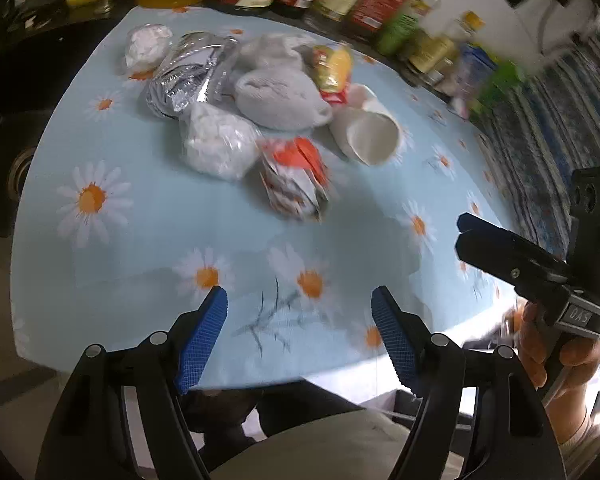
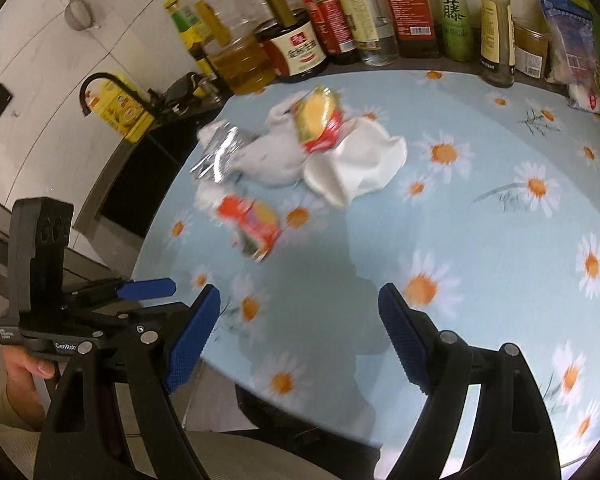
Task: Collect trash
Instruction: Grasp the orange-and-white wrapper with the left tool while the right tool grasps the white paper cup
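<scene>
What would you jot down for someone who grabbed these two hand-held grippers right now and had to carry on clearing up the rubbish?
Left gripper: open, empty, over the near edge of the daisy tablecloth.
Right gripper: open, empty, also at the near edge.
Trash, all in one heap mid-table: orange snack wrapper nearest, clear bag of white tissue, tipped white paper cup, silver foil bag, grey-white cloth, yellow-red wrapper.
Done: nothing is picked up.
Left: every piece. No bin is in view. Leave the sauce bottles at the back.

pale blue tablecloth [image 1: 148,240] with white-and-orange daisies, silver foil wrapper [image 1: 184,80], white paper cup [image 1: 370,136] — orange-red packet [image 1: 296,180], blue gripper pads [image 1: 204,340]
</scene>
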`<state>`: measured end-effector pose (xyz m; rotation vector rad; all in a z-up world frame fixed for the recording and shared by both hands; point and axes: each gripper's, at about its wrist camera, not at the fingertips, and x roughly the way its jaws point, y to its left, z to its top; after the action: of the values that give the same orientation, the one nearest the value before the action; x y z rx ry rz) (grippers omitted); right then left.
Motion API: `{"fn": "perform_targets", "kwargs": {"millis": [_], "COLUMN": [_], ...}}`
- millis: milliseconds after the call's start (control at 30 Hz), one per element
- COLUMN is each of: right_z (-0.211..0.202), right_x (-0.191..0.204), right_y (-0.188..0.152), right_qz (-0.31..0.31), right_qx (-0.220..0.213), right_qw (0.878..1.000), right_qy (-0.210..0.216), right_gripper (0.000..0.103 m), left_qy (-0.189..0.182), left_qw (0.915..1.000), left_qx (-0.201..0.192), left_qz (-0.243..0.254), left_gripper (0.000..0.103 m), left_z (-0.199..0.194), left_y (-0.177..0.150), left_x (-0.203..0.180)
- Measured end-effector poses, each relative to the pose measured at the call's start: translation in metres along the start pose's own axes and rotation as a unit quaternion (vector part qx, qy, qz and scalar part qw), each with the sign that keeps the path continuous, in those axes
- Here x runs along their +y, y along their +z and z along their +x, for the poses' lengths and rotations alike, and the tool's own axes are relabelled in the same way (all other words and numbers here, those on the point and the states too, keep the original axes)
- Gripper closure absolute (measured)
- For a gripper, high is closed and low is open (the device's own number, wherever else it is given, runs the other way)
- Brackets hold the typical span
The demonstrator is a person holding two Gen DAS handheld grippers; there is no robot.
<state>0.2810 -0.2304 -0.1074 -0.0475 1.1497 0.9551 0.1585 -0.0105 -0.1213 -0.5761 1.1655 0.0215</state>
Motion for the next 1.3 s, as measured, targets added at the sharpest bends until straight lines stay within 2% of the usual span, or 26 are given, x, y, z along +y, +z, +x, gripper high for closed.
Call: {"fn": "perform_targets", "kwargs": {"millis": [200,267,400,533,767,900,933,967,1033,1167,1300], "right_z": [0.015,0.019,0.03,0.041,0.065,0.08,0.082,0.085,0.092,0.102,0.107], "right_x": [-0.03,-0.037,-0.048,-0.052,-0.045,-0.041,-0.042,-0.043,-0.043,-0.041,-0.041], "right_y": [0.034,0.045,0.063,0.081,0.098,0.102,0.103,0.105,0.108,0.111,0.111], "right_qz": [-0.005,-0.012,-0.026,-0.066,-0.153,-0.194,-0.197,-0.2,-0.209,-0.226,-0.231], "right_qx": [0.014,0.017,0.031,0.041,0.077,0.093,0.096,0.099,0.111,0.122,0.129], "right_qw": [1.0,1.0,0.999,0.997,0.985,0.976,0.975,0.974,0.971,0.965,0.963], "right_qy": [0.014,0.017,0.027,0.023,0.034,0.025,0.025,0.029,0.036,0.046,0.06], "right_gripper": [0.022,0.017,0.015,0.006,0.005,0.005,0.005,0.005,0.005,0.005,0.005], "left_qy": [0.012,0.016,0.025,0.037,0.055,0.063,0.064,0.064,0.067,0.072,0.073], "left_qw": [0.9988,0.9984,0.9976,0.9959,0.9929,0.9912,0.9909,0.9908,0.9902,0.9896,0.9894], "left_qx": [0.009,0.007,0.006,0.002,-0.007,-0.011,-0.011,-0.008,-0.009,-0.011,-0.013], "left_qz": [-0.046,-0.053,-0.065,-0.083,-0.105,-0.116,-0.118,-0.119,-0.122,-0.123,-0.125], "left_gripper": [0.032,0.032,0.032,0.032,0.032,0.033,0.036,0.043,0.044,0.059,0.063], "left_z": [0.022,0.028,0.038,0.044,0.05,0.053,0.054,0.055,0.058,0.06,0.06], "left_y": [0.02,0.027,0.038,0.047,0.059,0.06,0.061,0.061,0.062,0.062,0.062], "left_x": [0.003,0.0,-0.006,-0.007,-0.006,-0.005,-0.005,-0.005,-0.006,-0.007,-0.006]}}
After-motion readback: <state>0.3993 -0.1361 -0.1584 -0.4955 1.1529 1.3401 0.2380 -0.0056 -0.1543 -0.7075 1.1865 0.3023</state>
